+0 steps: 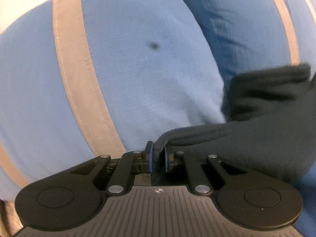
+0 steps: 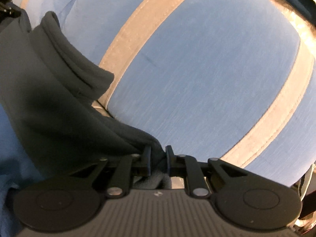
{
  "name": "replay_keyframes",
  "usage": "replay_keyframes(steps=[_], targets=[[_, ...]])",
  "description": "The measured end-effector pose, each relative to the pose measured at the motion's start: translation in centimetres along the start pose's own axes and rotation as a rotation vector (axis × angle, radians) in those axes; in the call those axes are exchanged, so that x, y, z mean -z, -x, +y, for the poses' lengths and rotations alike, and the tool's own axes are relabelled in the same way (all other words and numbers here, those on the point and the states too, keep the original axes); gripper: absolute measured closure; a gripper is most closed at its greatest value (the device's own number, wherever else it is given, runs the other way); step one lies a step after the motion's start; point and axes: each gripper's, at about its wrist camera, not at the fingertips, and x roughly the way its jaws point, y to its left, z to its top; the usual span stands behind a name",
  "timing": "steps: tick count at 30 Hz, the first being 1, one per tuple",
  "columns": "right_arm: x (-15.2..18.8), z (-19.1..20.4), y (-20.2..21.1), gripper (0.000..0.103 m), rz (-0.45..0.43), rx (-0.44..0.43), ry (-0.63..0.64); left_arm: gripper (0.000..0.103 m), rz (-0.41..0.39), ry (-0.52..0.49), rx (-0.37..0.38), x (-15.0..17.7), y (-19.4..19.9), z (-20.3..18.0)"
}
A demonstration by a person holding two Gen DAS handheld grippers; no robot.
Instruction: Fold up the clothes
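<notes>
Ribbed black left gripper (image 1: 157, 155) pinches a soft, dark fleece garment (image 1: 246, 138) by its hem, cloth running off rightward. Right gripper (image 2: 159, 156) clamps bunched fleece too, garment (image 2: 49, 90) stretching up-left over a blue, tan-striped cover (image 2: 197, 79).

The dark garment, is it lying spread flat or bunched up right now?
Bunched. The dark garment drapes in folds, pinched by the left gripper and right gripper over the blue cloth.
</notes>
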Motion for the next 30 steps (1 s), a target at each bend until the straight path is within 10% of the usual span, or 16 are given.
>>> replay_keyframes(steps=[11, 16, 18, 23, 30], targets=[[-1.7, 3.2, -3.8, 0.088, 0.134, 0.04, 0.045, 0.088, 0.119, -0.078, -0.076, 1.3, -4.3, -2.5], [-2.2, 2.0, -2.3, 0.031, 0.142, 0.025, -0.027, 0.061, 0.104, -0.049, -0.097, 1.0, -3.0, -1.6], [-2.0, 0.8, -0.8, 0.018, 0.122, -0.004, -0.07, 0.032, 0.102, 0.05, -0.097, 0.9, -1.6, 0.0], [-0.7, -1.0, 3.9, 0.0, 0.074, -0.096, -0.157, 0.018, 0.115, 0.321, 0.02, 0.5, 3.0, 4.1], [1.2, -2.1, 10.2, 0.0, 0.027, -0.11, -0.178, 0.0, 0.057, 0.312, 0.136, -0.5, 12.0, 2.3]])
